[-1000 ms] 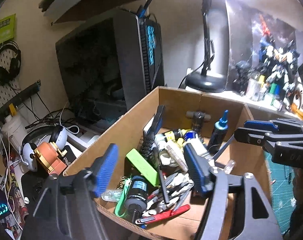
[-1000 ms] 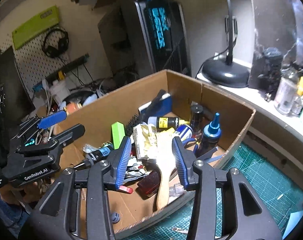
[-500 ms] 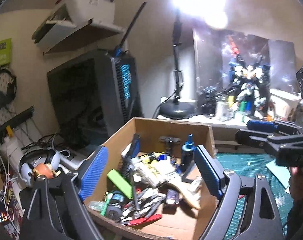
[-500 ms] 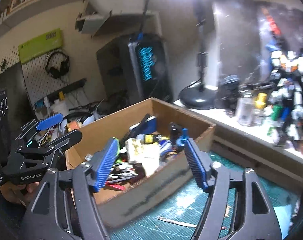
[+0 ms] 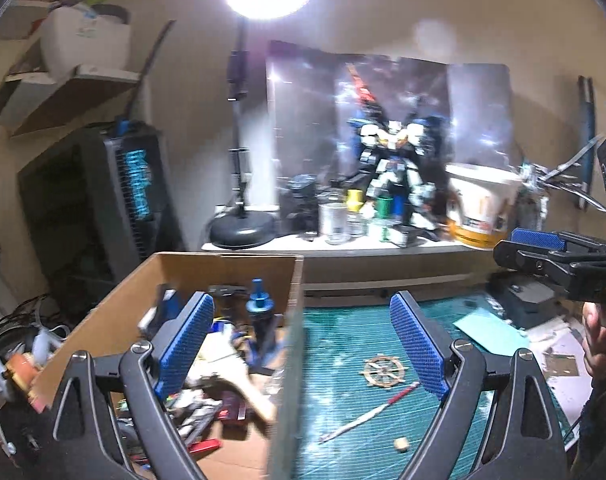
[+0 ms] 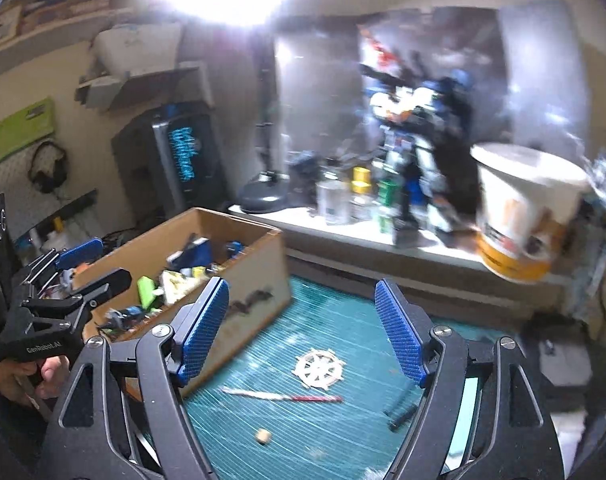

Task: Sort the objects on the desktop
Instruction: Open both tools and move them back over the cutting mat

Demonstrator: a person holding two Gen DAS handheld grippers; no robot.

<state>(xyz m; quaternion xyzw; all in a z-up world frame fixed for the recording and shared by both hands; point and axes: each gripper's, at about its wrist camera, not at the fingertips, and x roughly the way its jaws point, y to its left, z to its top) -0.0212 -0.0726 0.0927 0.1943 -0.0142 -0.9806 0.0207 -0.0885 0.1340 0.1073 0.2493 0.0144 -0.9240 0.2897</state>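
Note:
A cardboard box full of tools and bottles stands at the left on the green cutting mat. On the mat lie a wooden ship's wheel, a red-and-white pen and a small cork-coloured cube. My left gripper is open and holds nothing, its left finger over the box and its right over the mat. My right gripper is open and holds nothing, above the mat with the wheel between its fingers.
A raised shelf behind the mat carries a lamp base, jars, a robot model and a white-and-yellow tub. A dark computer tower stands behind the box. A light-blue paper lies at the mat's right.
Both grippers have drawn back from over the box and swung right, toward the mat. The right gripper has opened wider. The ship's wheel and pen have come into view.

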